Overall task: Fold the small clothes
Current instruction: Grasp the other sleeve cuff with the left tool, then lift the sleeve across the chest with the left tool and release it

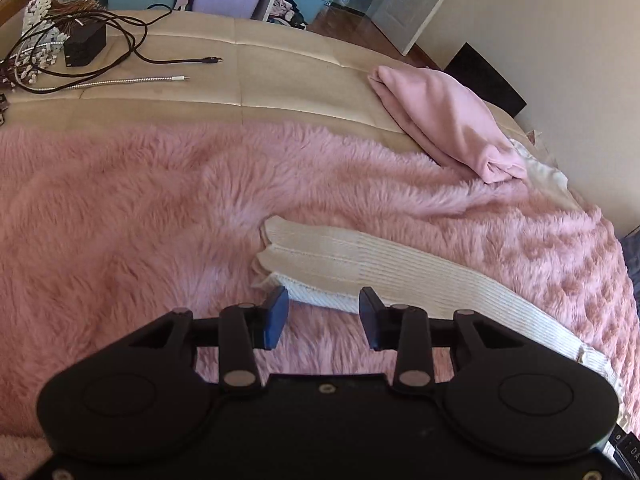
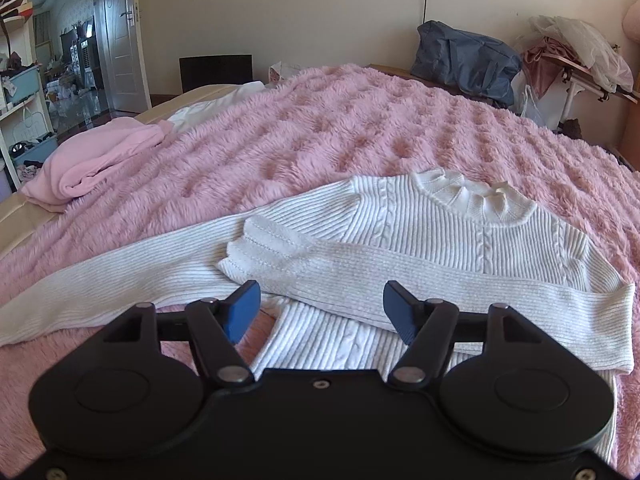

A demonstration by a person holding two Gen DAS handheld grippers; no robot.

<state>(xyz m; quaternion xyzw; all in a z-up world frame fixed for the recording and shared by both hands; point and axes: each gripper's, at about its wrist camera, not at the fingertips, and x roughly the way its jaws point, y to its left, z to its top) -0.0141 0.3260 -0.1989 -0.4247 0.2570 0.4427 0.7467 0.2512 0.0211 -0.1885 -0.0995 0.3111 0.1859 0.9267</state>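
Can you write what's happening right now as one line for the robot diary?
step: sleeve folding | left gripper: open, at outstretched sleeve cuff | right gripper: open, over white sweater | one sleeve folded across chest

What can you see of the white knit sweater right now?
The white knit sweater looks ribbed with cable stripes and a ruffled collar. It lies flat, front up, on the fluffy pink blanket. One sleeve is folded across the chest, its scalloped cuff resting on the body; the other sleeve stretches out straight over the blanket. The left tool hovers open at that sleeve's cuff, and the right tool is open above the hem; neither grips it.
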